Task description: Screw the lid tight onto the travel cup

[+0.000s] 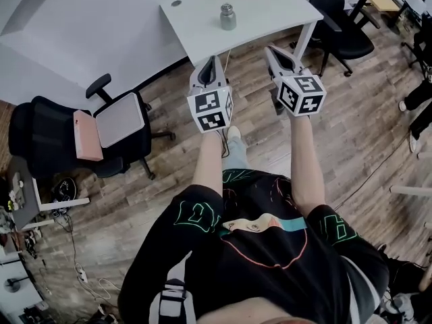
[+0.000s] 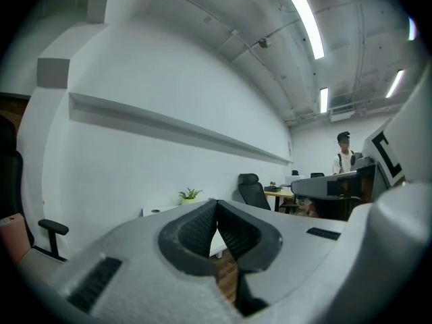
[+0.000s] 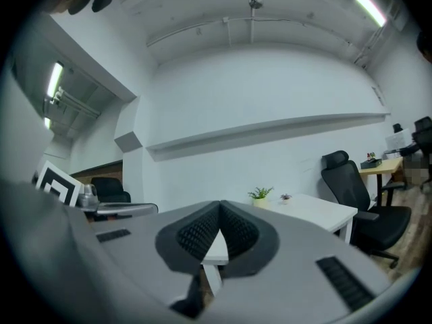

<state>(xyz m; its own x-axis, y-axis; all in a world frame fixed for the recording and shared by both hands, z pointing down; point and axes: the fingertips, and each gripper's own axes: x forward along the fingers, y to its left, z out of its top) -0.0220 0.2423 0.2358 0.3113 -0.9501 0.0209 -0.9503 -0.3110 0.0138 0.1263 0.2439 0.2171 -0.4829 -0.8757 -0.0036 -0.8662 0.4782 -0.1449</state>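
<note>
Plainly, the work on the cup had not begun. The travel cup (image 1: 228, 17) stood alone on the white table (image 1: 270, 12), near its front edge and well apart from both tools. The left gripper (image 1: 210, 63) and the right gripper (image 1: 271, 48) were held out level over the wooden floor (image 1: 169, 100), short of the table. Each gripper's own view showed its ribbed pads pressed together with nothing between them, so both tools were closed and empty.

The cup stood upright, its long axis vertical and its mouth end pointing at the ceiling. A narrower cap-like piece, probably the lid (image 1: 227, 7), sat on top of the steel body. It was too small in the head view to tell whether it was threaded down or only resting there.

By my reading the whole task was left to do: reach the table, open the jaws, steady the body with one gripper, take the lid with the other, and turn it until tight
</note>
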